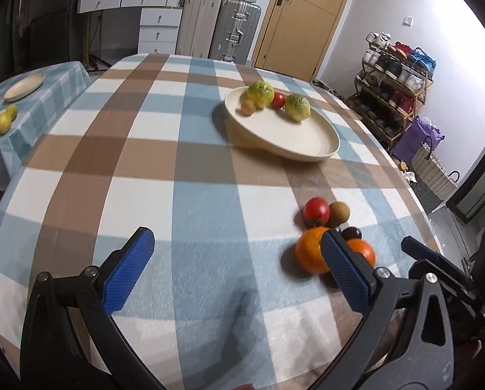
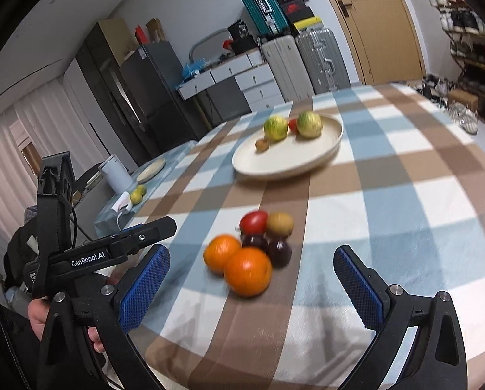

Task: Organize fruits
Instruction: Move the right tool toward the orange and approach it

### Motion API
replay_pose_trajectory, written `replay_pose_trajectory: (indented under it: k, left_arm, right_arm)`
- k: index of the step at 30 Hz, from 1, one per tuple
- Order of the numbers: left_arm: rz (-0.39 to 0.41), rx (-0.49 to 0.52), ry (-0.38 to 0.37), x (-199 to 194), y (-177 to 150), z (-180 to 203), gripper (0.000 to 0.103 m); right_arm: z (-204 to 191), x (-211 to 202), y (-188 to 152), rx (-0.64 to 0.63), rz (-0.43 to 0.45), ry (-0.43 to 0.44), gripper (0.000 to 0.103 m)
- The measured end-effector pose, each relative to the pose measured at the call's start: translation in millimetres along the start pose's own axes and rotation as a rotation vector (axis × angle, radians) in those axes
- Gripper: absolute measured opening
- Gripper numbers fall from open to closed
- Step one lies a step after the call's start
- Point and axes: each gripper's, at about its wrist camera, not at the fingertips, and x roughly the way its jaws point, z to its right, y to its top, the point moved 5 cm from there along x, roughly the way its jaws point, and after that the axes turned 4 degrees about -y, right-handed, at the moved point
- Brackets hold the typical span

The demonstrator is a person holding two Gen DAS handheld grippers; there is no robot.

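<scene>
We hold both claws wide open and empty above the worktop with its blue, brown and white checked cloth. The right claw faces a loose cluster of fruit: two round oranges nearest us, two dark plums touching them, then a red tomato and a brown kiwi behind. The left claw hangs just left of the same cluster. Further off, the cream round ceramic plate already carries two green-yellow fruits, a tomato and a small brown fruit. We judge the front orange firm, light and inclined to roll, so we would close on its widest middle. The plums and tomato look softer, and smooth-skinned, and call for a gentler squeeze.
</scene>
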Motion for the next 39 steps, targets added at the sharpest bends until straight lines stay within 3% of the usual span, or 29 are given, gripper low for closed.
replay_pose_trajectory:
  k: [16, 19, 23, 28, 32, 39]
  left_arm:
    - [-0.038, -0.007, -0.011, 14.3, -7.8, -5.8, 0.102]
    - [-0.043, -0.003, -0.011, 16.0, -7.6, -4.2, 0.102]
    - [-0.046, 0.005, -0.007, 19.0, -6.0, -2.5, 0.102]
    - [-0.049, 0.005, -0.003, 20.7, -4.7, -1.5, 0.102]
    - [-0.053, 0.016, 0.002, 23.1, -3.5, 1.7, 0.102]
    - [-0.055, 0.032, 0.007, 25.1, -0.7, 8.2, 0.102]
  right_arm:
    - [-2.0, 24.3, -13.1, 0.049, -0.064, 0.09, 0.098]
    - [-3.5, 26.6, -13.8, 0.046, -0.074, 0.098, 0.092]
    - [-6.7, 31.9, -15.7, 0.025, -0.094, 0.119, 0.075]
    - [-3.8, 37.1, -18.6, 0.022, -0.108, 0.095, 0.061]
    - [2.1, 41.3, -19.3, 0.031, -0.116, 0.07, 0.044]
    - [10.0, 38.7, -21.0, 0.07, -0.103, 0.114, 0.041]
